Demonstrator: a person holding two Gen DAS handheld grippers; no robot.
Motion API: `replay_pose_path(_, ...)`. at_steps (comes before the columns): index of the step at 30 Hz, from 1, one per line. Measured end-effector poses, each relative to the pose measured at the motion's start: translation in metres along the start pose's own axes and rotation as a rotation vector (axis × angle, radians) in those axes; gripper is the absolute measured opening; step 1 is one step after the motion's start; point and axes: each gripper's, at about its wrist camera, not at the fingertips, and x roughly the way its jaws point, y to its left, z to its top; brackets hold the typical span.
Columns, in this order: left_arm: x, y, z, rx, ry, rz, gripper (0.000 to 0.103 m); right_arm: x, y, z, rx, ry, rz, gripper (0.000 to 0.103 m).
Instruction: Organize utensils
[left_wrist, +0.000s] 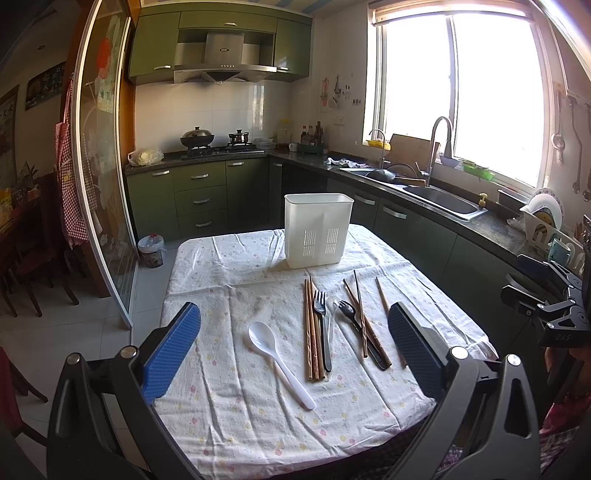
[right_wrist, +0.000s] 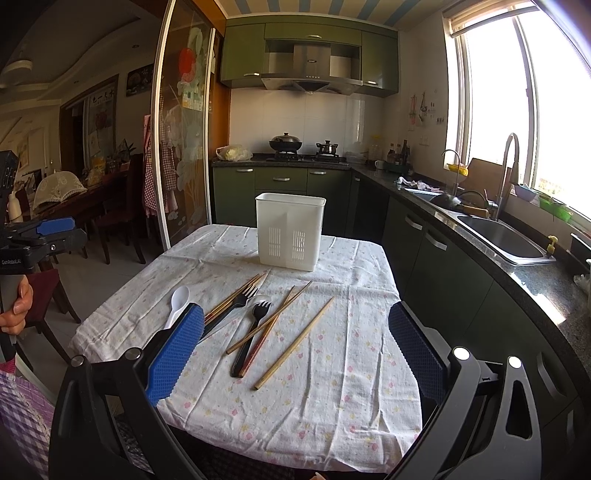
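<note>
A white plastic utensil holder (left_wrist: 318, 229) (right_wrist: 290, 230) stands upright at the far side of the cloth-covered table (left_wrist: 229, 424) (right_wrist: 332, 406). In front of it lie a white spoon (left_wrist: 279, 360) (right_wrist: 178, 303), several wooden chopsticks (left_wrist: 311, 332) (right_wrist: 293, 345), two black forks (left_wrist: 322, 325) (right_wrist: 246, 334) and a clear spoon (left_wrist: 331, 314). My left gripper (left_wrist: 293, 345) is open and empty, held above the near part of the table. My right gripper (right_wrist: 295, 345) is open and empty too, above the near edge.
A kitchen counter with a sink (left_wrist: 443, 201) (right_wrist: 502, 236) runs along the right. A stove with pots (left_wrist: 218, 146) is at the back. A glass sliding door (left_wrist: 99, 166) and dining chairs (right_wrist: 122, 218) are on the left.
</note>
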Motion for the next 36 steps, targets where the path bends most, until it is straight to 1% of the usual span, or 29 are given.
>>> replay_pose_path(16,0.000,-0.001,-0.001,-0.001,0.001,-0.001,0.097,0.000,-0.001,0.000,0.002,0.001,-0.001,0.099)
replay_pose_path(20,0.003,0.000,0.000,-0.002,0.016,-0.005,0.097,0.003,0.001,-0.003,0.004,0.012,-0.002,0.099)
replay_pose_path(24,0.022,0.003,0.002,-0.018,0.074,-0.013,0.097,0.014,0.000,-0.004,0.009,0.044,-0.001,0.099)
replay_pose_path(28,0.050,0.006,0.000,-0.038,0.158,-0.033,0.097,0.032,-0.005,-0.007,0.016,0.078,-0.002,0.099)
replay_pose_path(30,0.066,0.006,-0.002,-0.043,0.201,-0.031,0.097,0.044,-0.009,-0.008,0.024,0.104,0.008,0.099)
replay_pose_path(33,0.095,0.007,-0.008,-0.053,0.281,-0.015,0.097,0.070,-0.018,-0.008,0.045,0.165,0.028,0.099)
replay_pose_path(36,0.127,0.013,-0.010,-0.083,0.386,-0.005,0.097,0.102,-0.025,-0.007,0.073,0.262,0.039,0.099)
